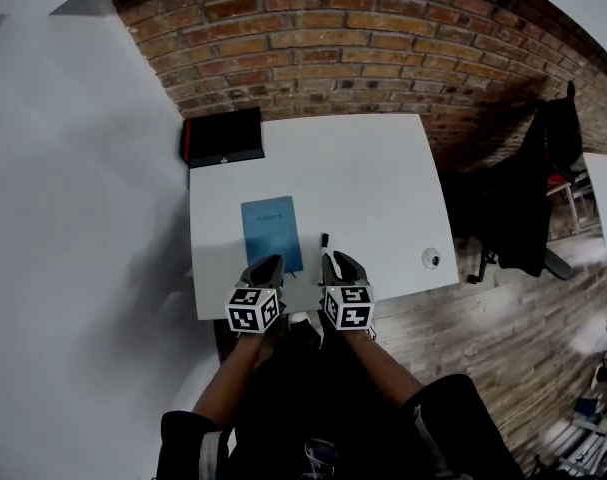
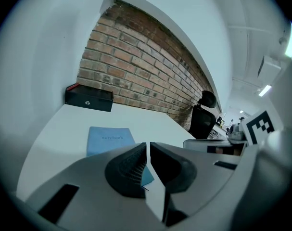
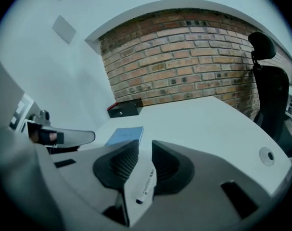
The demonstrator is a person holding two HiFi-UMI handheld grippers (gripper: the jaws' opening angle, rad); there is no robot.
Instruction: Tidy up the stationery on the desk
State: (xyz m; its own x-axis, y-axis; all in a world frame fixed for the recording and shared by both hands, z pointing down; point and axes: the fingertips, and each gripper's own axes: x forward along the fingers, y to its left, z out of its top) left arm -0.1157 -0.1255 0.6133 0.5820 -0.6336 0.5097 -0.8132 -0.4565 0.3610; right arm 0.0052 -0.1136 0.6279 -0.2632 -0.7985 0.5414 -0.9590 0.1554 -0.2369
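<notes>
Right gripper [image 3: 145,147] jaws apart, pen [image 3: 146,180] lying between them on desk [image 3: 208,124]

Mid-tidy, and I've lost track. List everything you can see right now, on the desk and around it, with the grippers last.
desk: one, white, centre, against the brick wall
notebook: one, blue, closed, flat on the desk's near left part
pen: one, white with a dark end, lying on the desk right of the notebook
box: one, black with a red edge, desk's far left corner
cable grommet: one, round, pale, desk's near right part
office chair: one, black, right of the desk
brick wall: one, red-brown, behind the desk
left gripper: one, grey, jaws together, empty, by the notebook's near edge
right gripper: one, grey, jaws apart, pen between them, not clamped
</notes>
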